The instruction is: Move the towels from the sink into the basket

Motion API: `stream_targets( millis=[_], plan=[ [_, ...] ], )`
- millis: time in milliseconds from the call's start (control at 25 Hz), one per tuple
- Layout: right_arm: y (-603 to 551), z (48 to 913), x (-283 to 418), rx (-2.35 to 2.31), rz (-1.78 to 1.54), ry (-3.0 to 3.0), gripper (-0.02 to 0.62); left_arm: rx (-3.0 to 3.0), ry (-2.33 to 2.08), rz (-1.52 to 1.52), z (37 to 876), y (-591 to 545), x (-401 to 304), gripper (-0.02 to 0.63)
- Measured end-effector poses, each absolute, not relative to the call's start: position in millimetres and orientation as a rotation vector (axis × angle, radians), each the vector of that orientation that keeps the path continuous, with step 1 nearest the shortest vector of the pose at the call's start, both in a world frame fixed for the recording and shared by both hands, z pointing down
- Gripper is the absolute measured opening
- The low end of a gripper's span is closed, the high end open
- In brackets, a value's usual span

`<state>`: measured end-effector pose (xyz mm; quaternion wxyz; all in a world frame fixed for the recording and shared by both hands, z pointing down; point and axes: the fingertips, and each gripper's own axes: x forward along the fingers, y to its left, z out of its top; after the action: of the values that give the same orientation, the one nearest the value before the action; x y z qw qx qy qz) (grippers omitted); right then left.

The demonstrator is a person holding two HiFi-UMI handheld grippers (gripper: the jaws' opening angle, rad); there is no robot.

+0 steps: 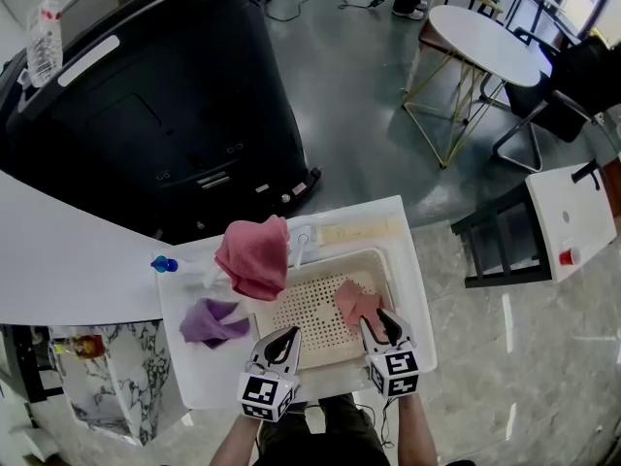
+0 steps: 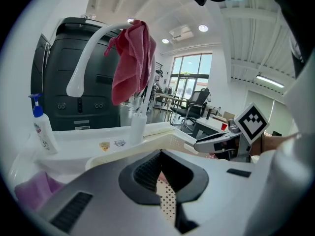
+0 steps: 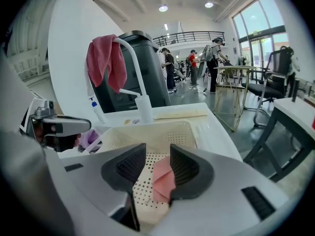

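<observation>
- So far one towel looks to be home: a salmon-pink towel [image 1: 354, 304] lies crumpled on the perforated floor of the cream basket [image 1: 309, 320], toward its right side
- Right gripper [image 1: 378, 320] hovers at the near right of the basket with its jaws parted; the salmon-pink towel shows in the gap between them, but the pads are not pinching it, so I read it as released
- Left gripper [image 1: 286, 336] sits at the near left edge of the basket, jaws pressed together with nothing caught in them
- Left to move, by my count, are two: a purple towel [image 1: 211, 322] lying in the white sink [image 1: 175, 299] just left of the basket, and a larger red towel [image 1: 254, 257] draped over the faucet [image 2: 93, 48] at the far side
- I'd put the job at about a third done; the purple towel is nearest the empty left gripper, while the red towel hangs higher and would need lifting off the spout
</observation>
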<state>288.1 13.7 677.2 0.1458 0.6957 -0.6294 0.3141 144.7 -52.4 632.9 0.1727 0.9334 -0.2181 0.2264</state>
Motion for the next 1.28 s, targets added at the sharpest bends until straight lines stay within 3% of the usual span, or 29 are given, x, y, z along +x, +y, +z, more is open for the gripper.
stream_targets(
  millis=[800, 1280],
  plan=[
    [17.2, 609.8, 272.2, 2.1, 0.722, -1.878, 0.153, 2.762, -0.632, 0.545, 578.4, -46.4, 130.6, 0.003],
    [9.3, 532.7, 233.8, 2.131, 0.512, -1.997, 0.091, 2.854, -0.716, 0.403, 511.6, -51.2, 108.8, 0.003]
  ],
)
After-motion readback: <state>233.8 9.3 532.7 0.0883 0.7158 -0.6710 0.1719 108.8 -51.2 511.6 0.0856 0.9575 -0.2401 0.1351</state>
